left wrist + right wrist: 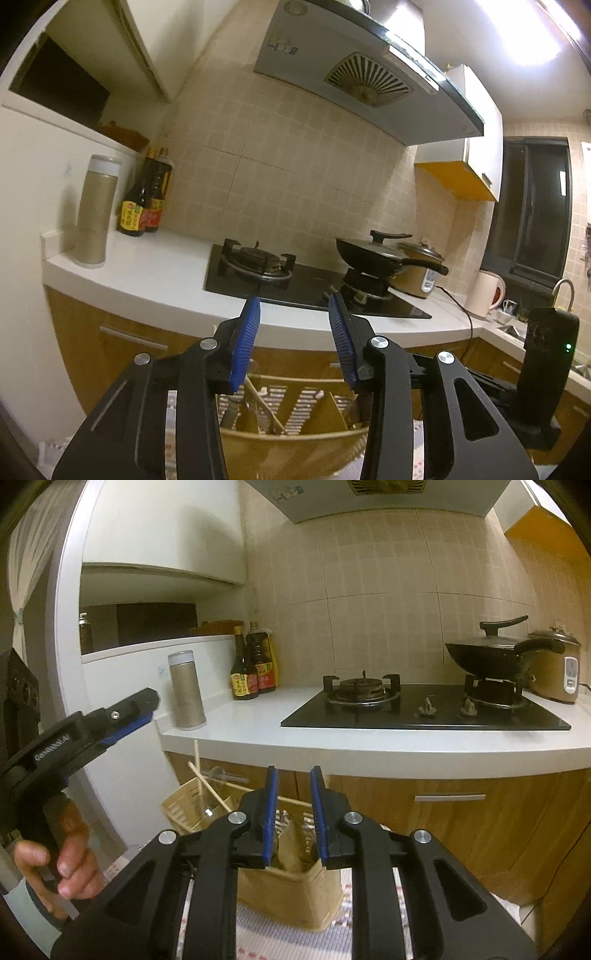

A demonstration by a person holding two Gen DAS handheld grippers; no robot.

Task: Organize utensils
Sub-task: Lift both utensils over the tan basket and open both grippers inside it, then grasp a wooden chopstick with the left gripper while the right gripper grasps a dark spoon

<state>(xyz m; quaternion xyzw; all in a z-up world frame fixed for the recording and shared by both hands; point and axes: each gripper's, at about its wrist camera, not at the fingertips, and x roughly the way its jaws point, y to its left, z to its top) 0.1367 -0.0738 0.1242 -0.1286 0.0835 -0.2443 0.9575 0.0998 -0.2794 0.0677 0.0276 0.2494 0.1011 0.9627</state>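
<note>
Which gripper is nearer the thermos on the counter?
Left. In the right wrist view the left gripper reaches close beside the thermos, at about its height. The right gripper sits lower and further off, over the utensil basket, below the counter edge.

Lidded wok [491,657] on hob [424,709], flask [186,690] beside sauce bottles [255,668]

A white table [369,747] carried a black hob [424,712], a steel flask [186,690], two sauce bottles [253,664] and a rice cooker [554,668].
</note>
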